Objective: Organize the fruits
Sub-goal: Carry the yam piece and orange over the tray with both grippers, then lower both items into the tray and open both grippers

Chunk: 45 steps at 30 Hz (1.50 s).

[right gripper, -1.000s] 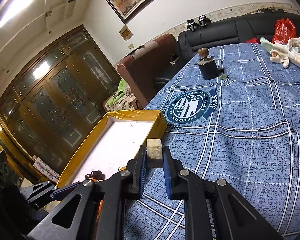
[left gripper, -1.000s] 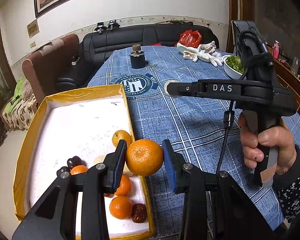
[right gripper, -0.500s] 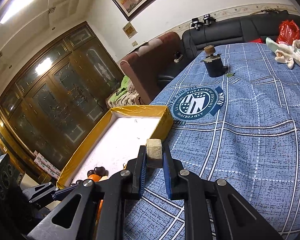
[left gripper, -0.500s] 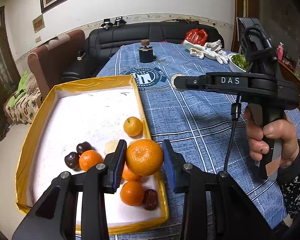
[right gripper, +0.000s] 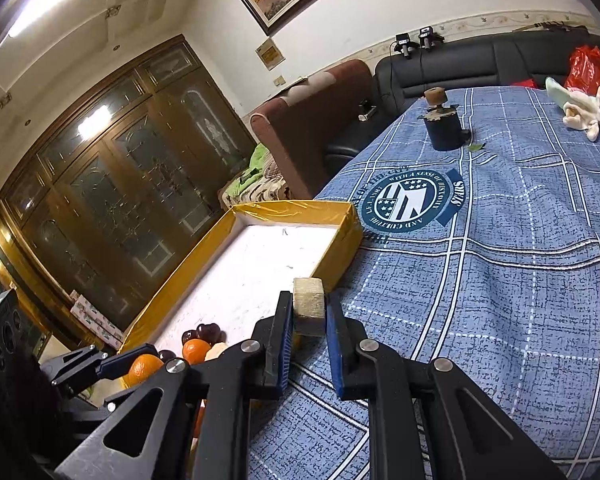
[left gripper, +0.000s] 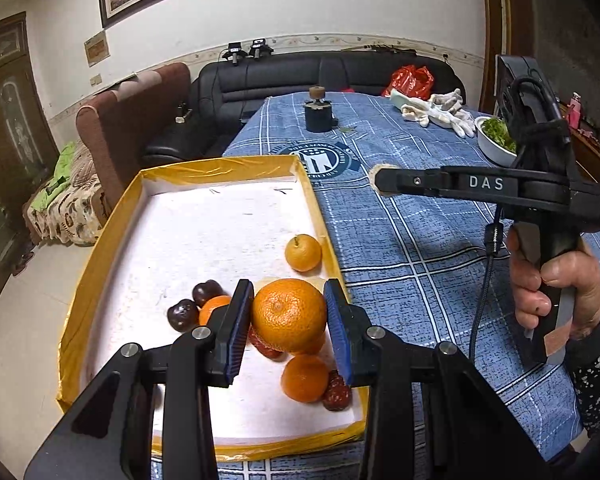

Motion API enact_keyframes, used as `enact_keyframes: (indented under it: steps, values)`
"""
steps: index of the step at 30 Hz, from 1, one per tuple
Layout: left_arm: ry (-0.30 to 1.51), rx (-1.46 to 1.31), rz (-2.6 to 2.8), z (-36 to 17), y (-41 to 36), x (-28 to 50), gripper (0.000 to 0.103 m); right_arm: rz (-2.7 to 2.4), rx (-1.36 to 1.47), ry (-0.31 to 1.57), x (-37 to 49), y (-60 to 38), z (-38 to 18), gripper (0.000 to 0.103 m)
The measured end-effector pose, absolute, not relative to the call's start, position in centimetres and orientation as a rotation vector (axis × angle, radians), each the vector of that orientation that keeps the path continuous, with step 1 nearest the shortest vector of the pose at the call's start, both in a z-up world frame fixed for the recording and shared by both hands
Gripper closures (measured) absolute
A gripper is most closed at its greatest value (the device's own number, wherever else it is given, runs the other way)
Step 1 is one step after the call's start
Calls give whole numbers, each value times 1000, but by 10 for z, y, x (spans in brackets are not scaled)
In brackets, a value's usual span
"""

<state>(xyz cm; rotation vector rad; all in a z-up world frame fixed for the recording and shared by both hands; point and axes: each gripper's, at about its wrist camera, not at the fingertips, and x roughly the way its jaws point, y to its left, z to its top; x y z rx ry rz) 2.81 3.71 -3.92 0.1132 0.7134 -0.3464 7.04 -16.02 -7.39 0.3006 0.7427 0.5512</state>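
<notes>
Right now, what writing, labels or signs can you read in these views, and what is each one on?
"DAS": white letters on the side of the right gripper.
"WITH A SENSE OF HISTORY": around the round emblem on the blue tablecloth; the rest of the ring is upside down and only partly legible.
Wall plaque: too small to read.

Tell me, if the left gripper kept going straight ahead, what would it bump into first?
Probably the small orange in the yellow box, just beyond the big orange the left gripper holds, though depth is uncertain.
</notes>
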Motion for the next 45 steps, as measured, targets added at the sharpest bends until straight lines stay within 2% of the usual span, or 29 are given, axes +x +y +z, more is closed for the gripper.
enact_keyframes:
  steps: [45]
  values:
    - [740, 143, -250, -54, 62, 34, 69, 758, 175, 778, 37, -92, -84, 88]
